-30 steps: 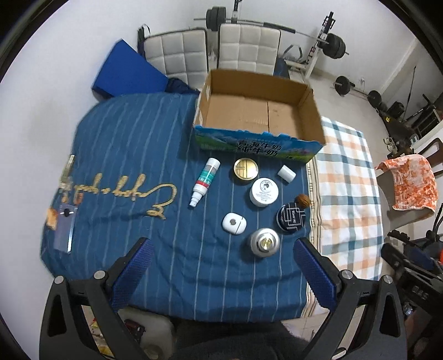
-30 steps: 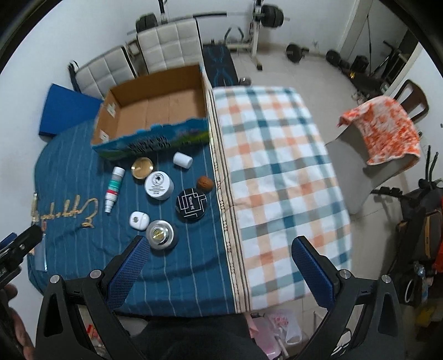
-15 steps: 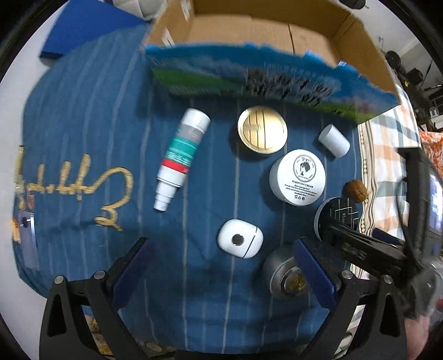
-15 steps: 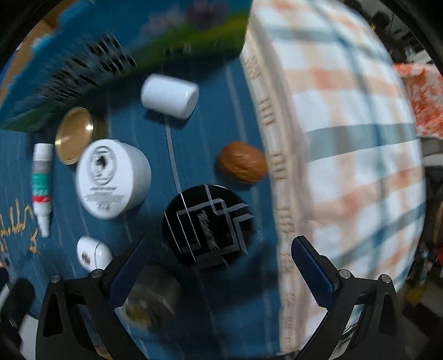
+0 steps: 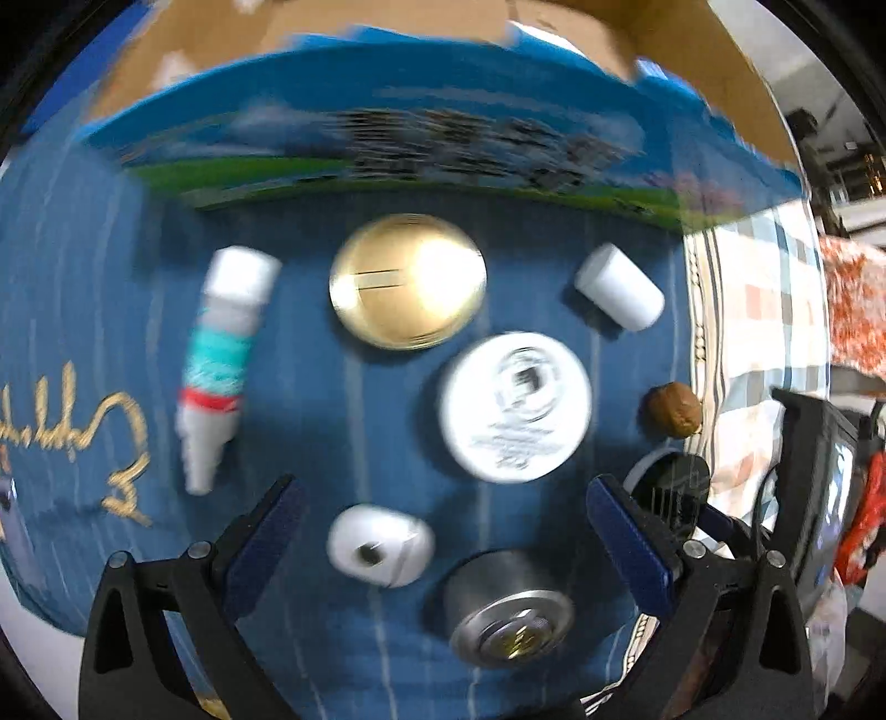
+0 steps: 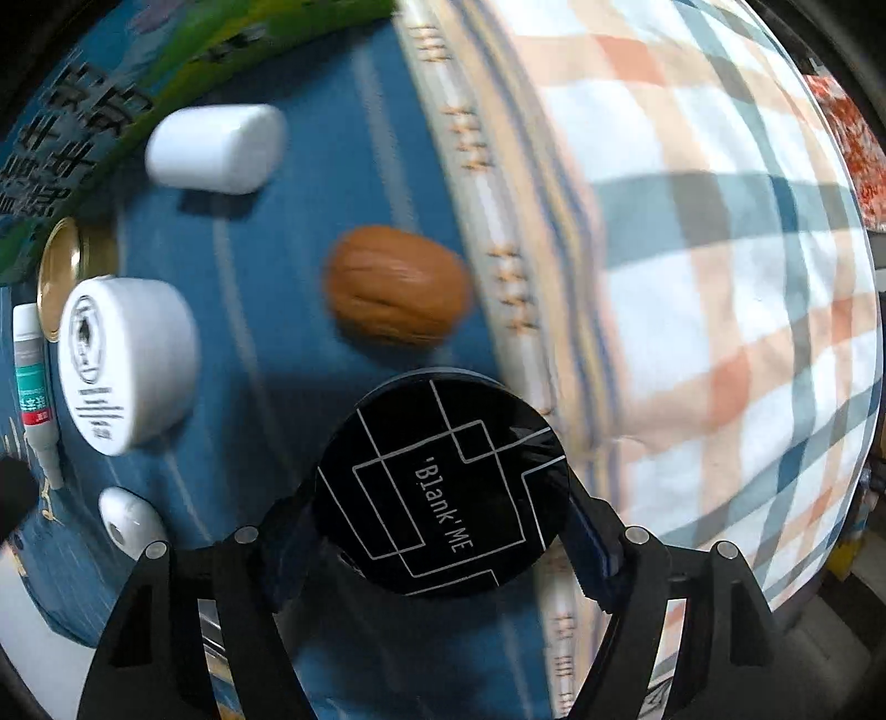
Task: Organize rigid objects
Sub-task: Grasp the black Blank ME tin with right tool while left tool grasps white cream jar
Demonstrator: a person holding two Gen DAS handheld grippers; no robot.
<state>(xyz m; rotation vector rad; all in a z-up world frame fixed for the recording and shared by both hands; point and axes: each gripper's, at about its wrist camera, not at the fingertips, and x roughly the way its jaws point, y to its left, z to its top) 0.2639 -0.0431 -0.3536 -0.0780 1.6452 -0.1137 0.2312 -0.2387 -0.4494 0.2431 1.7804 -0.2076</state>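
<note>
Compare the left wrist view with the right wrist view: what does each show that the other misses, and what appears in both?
Only the left wrist view: the silver metal cylinder, the cardboard box's open top, and the open left claw.
Only the right wrist view: the "Blank ME" lettering on the black tin, with the right claw closed on it.
Both: the walnut, white jar, white cap, gold lid, spray tube, white case.

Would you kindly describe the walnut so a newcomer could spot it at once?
Start at the cardboard box on the blue striped cloth. Follow the cloth's edge beside the checked blanket. The walnut lies there, beyond the black round tin: the only brown, wrinkled thing.
</note>
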